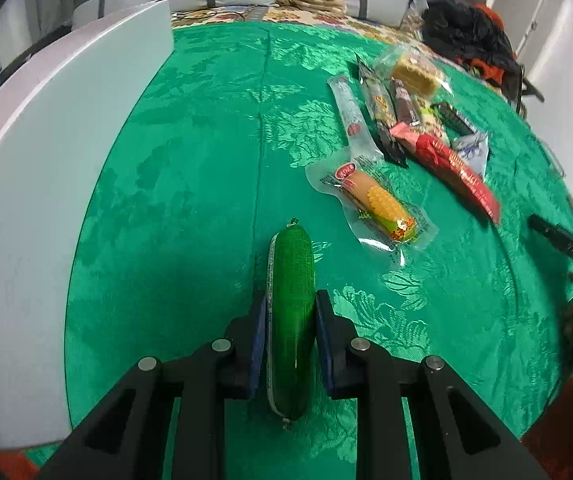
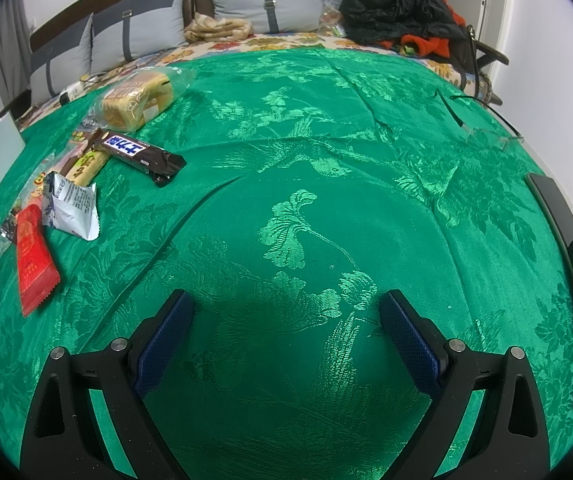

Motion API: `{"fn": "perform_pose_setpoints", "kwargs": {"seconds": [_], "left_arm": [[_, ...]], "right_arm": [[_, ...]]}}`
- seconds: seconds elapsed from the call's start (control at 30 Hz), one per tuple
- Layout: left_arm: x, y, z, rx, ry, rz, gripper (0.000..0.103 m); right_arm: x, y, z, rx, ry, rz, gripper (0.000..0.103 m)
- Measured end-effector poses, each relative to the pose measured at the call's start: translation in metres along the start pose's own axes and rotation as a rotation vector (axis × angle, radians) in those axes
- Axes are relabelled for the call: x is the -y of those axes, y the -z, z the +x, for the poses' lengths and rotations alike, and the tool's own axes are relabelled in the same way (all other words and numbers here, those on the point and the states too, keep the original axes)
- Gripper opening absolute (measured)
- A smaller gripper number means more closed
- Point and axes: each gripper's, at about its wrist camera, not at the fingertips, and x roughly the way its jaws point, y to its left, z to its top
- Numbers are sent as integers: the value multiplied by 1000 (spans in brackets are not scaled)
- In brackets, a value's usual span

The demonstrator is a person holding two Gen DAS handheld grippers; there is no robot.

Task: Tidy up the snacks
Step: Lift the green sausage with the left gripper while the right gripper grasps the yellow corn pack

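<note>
Sausage (image 1: 289,312) lengthwise between left gripper (image 1: 290,312) jaws; snack pile (image 1: 414,120) ahead right on bed cloth (image 1: 206,160); board (image 1: 46,200) along left.

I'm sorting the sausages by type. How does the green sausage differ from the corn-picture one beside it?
The green sausage is clamped in the left gripper; the corn sausage lies loose on the green cloth. The green sausage has a tight green casing with clipped ends; the corn sausage sits in a flat clear pouch. Both are stick-shaped single snacks.
</note>
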Motion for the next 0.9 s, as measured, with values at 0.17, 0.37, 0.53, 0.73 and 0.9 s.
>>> {"fn": "perform_pose_setpoints", "kwargs": {"seconds": [0.17,0.37,0.53,0.73,0.9], "left_arm": [[-16,7,-24,38,34,-42,22],[-22,9,-50,78,71,-60,22],[-33,14,-83,114,109,-96,22],[-49,22,-114,157,139,-117,22],[-56,19,-126,180,180,-141,22]], "right_arm": [[-9,-7,-14,-82,-163,67,94],[-160,-28,-64,-182,-601,-179,93],[-274,-33,-33,-314,-499,-419,93],[-302,-23,-4,-407,-361,-511,36],[-279,-39,-25,-380,-408,-384,5]]}}
